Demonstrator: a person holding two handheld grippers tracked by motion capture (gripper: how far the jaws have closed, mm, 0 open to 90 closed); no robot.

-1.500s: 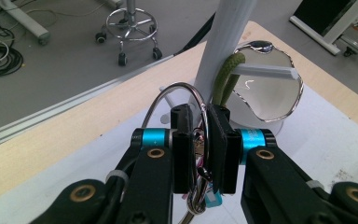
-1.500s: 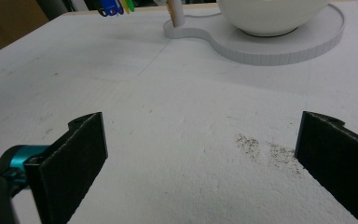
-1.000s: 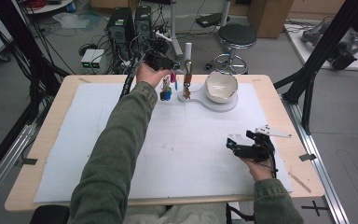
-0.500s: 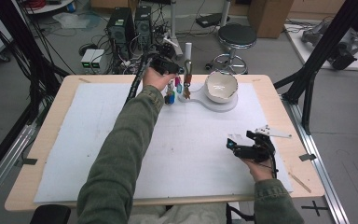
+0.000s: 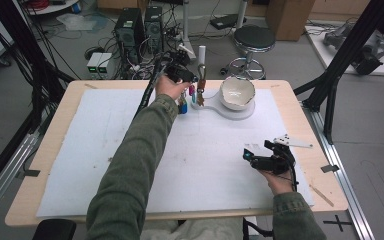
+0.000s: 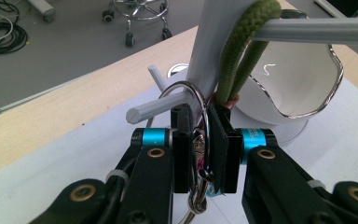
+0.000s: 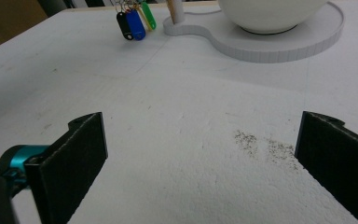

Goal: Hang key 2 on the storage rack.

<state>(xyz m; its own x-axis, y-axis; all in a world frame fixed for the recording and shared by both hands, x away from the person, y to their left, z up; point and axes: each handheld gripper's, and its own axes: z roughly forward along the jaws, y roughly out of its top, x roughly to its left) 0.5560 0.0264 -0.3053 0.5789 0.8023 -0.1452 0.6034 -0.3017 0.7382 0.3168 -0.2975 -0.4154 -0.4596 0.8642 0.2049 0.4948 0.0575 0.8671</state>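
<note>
Key ring (image 6: 200, 154) — a metal ring with coloured tags (image 5: 189, 96), at the far side of the desk (image 5: 50, 150), just beside the post of a white stand (image 5: 201, 65). In the left gripper view the ring runs upright between the two black pads (image 6: 182, 149) of the left tool (image 6: 204, 149), which are pressed together on it; a second loop of wire hangs below the pads. In the right gripper view black, blue, yellow and green tags (image 7: 135, 21) hang close to the mat, next to the foot of the post.

Stand — white, with a figure-eight base plate (image 5: 215, 105), an upright post and short grey pegs (image 6: 161, 103) sticking out sideways. A green braided cord (image 6: 242, 51) is looped over an upper peg (image 6: 317, 30), just above the pinched ring.

Bowl (image 5: 237, 92) — white, wavy rim, seated on the wide end of the base plate, to the right of the post.

Left tool (image 5: 182, 75) — held at the stand, arm stretched across the desk in a green sleeve (image 5: 135, 165).

Right tool (image 5: 255, 159) — resting low over the mat at the near right, well apart from the stand; its pads (image 7: 77, 163) are spread wide with nothing between them.

Mat (image 5: 105, 160) — white, covers most of the desk; a patch of dark specks (image 7: 265, 144) lies before the right tool.
</note>
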